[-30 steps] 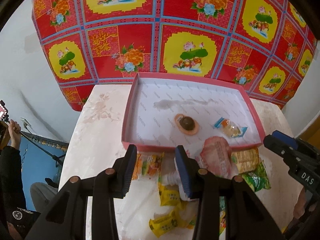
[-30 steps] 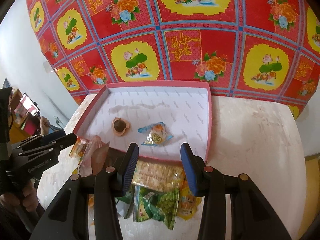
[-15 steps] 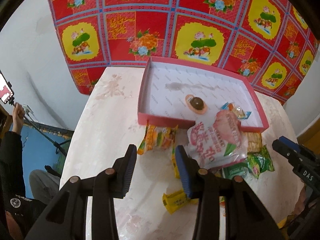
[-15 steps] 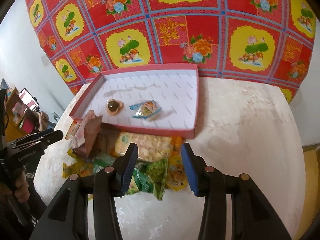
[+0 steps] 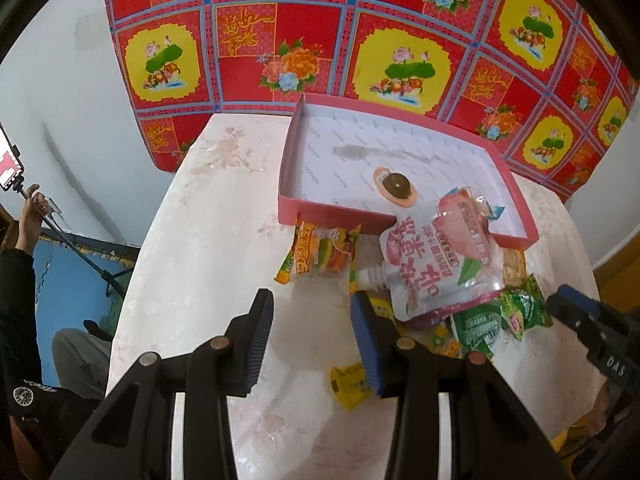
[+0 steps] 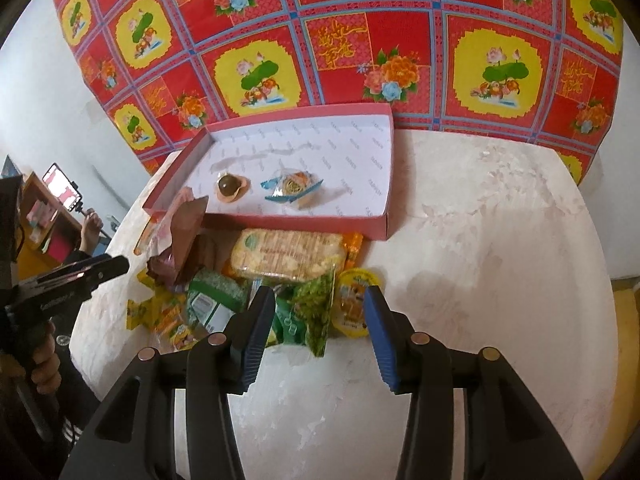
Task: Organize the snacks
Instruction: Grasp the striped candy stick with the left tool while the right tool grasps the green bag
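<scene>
Barely started: pink tray (image 6: 280,222) ahead of both grippers holds only a jelly cup (image 6: 229,187) and a blue-edged packet (image 6: 292,189); the snack pile (image 6: 256,280) sits on the table between tray and grippers. Left gripper (image 5: 312,334) released, empty, pink spouted pouch (image 5: 436,264) just ahead-right, leaning over the tray's near wall. Right gripper (image 6: 320,328) released, empty, green packet (image 6: 312,312) between its fingers, yellow cup (image 6: 354,304) by the right finger

A pink spouted pouch (image 5: 436,264) leans over the pink tray's (image 5: 328,213) near wall, above loose snack packets (image 6: 288,256) on the tabletop (image 5: 208,240).
</scene>
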Demonstrator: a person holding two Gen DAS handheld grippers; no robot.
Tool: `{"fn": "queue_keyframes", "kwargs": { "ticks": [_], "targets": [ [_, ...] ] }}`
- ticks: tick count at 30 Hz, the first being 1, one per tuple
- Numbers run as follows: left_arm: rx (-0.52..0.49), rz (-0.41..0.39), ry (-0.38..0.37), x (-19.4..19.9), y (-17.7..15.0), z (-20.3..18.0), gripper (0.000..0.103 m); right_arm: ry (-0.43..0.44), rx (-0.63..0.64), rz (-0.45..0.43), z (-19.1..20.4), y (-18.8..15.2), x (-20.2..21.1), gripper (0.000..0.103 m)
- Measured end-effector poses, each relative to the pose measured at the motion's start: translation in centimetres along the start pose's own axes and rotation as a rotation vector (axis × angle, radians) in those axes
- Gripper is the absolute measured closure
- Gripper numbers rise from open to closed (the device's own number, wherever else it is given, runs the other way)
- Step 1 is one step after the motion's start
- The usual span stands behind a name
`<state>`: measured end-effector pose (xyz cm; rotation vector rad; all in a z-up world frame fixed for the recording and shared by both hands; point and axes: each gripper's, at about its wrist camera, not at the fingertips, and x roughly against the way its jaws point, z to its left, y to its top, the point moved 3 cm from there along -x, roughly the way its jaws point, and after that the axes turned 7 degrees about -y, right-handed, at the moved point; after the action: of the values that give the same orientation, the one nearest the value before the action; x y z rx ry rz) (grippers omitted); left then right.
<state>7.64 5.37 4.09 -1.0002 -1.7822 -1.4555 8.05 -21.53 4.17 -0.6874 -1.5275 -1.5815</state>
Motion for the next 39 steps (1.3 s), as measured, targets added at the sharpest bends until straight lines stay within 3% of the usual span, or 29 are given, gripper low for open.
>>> {"fn": "queue_keyframes", "kwargs": {
  "ticks": [6,29,35,37,39],
  "targets": [
    [-0.008,-0.005,-0.012,-1.2,1.0,-0.1,0.054,0.007,-0.002,0.019,0.0,-0.4,-0.6,0.056],
    [0.011,-0.006,-0.015,-4.7,2.6,1.1,0.051,0.032,0.024,0.040,1.2,-0.8,-1.0,0.052],
    [-0.018,-0.027,0.020,-5.0,2.5,1.4,0.063,0.024,0.032,0.073,1.8,-1.4,-2.1,0.052],
    [-0.015,-0.030,0.015,-4.9,2.3,1.6,0.070,0.025,0.032,0.080,2.0,-1.3,-2.2,0.052],
    [-0.004,-0.029,-0.004,-4.8,2.2,1.9,0.071,0.024,0.036,0.086,2.1,-1.1,-2.4,0.052]
  ]
}}
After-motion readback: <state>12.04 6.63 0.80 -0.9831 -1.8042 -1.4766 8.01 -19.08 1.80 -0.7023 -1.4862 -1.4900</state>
